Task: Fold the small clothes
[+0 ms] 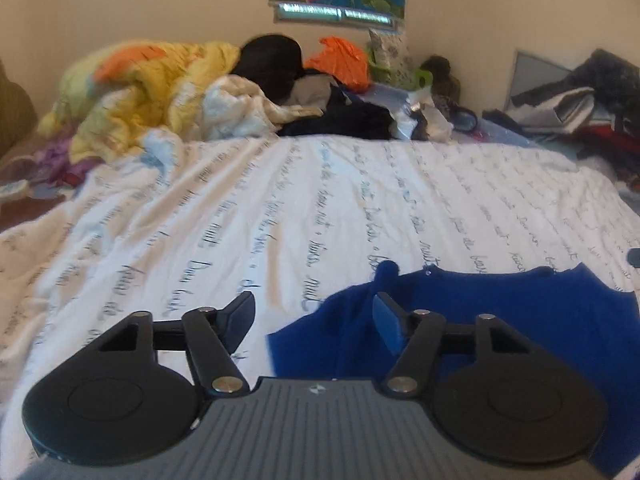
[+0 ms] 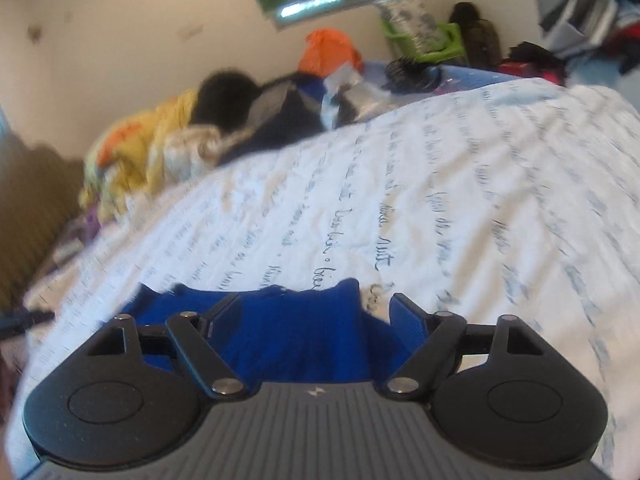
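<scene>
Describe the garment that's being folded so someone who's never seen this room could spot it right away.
Start at the bed's white sheet with dark handwriting print. At its near edge, just ahead of the grippers, lies the blue garment, alone on the sheet. It is solid royal blue and spread fairly flat, unlike the crumpled yellow, black and orange heap by the far wall.

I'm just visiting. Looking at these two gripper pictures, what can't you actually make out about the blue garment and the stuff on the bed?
- Blue garment: left wrist view, its near part is hidden behind the left gripper; what kind of garment is unclear.
- Right wrist view: the right gripper covers its lower part; fold state unclear.
- Clothes pile: blurred, items indistinct.
- Script on bedsheet: too small and blurred.
</scene>
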Motion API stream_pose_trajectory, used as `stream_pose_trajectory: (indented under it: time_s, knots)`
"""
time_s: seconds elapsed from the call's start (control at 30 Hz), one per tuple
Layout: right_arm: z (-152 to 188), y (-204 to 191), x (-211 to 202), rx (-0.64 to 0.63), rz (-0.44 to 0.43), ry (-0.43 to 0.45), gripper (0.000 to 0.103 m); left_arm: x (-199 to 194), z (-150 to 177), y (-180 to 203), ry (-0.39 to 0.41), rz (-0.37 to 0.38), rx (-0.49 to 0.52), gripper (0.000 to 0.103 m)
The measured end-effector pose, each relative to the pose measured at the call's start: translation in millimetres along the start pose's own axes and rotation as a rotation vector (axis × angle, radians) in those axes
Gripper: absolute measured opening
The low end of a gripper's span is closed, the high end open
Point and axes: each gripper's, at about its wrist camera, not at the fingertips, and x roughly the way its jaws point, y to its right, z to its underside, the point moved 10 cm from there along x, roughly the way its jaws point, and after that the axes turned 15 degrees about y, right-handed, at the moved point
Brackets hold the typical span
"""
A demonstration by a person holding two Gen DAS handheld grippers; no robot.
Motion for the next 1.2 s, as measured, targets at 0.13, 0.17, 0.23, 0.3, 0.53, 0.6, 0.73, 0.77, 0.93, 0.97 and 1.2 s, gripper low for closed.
stream_pose_trajectory:
  time_s: [0.13,0.17,0.23,0.3,0.53,0.6,0.73,0.77,0.93,0.97,1.2]
  knots:
    - [20,-4,72,-0.053,0.035,-0.133,0.056,74,21,36,-0.119,0.069,0.033,0.053]
    - [26,-5,84,-0.054,0.043,-0.163,0.057,86,29,41,-0.143,0.074,0.049,0.053]
    - [37,-7,97,-0.065,0.042,-0.199,0.041,103,38,47,-0.173,0.072,0.075,0.029]
    - [41,-10,98,-0.121,0.032,-0.188,0.005,107,35,45,-0.154,0.054,0.075,0.007]
    - [-1,-10,73,-0.077,-0.009,-0.049,0.005,106,-2,45,-0.047,0.047,0.1,0.006]
    - [13,-1,88,-0.088,0.032,-0.084,0.005,123,16,50,-0.099,0.02,0.18,0.007]
    - [30,1,92,-0.049,0.079,-0.067,0.012,111,23,42,-0.088,0.005,0.15,0.023]
    - [23,0,82,-0.048,0.091,-0.034,0.027,100,20,37,-0.082,0.002,0.119,0.041]
    - [-2,-26,29,-0.007,0.037,0.138,0.07,47,7,60,0.041,0.076,0.031,0.069]
    - [6,-42,30,-0.042,0.008,0.107,0.069,47,14,75,0.027,0.103,0.053,0.069]
    - [73,-35,56,-0.29,0.124,-0.017,0.074,75,68,54,-0.057,0.067,0.11,0.103]
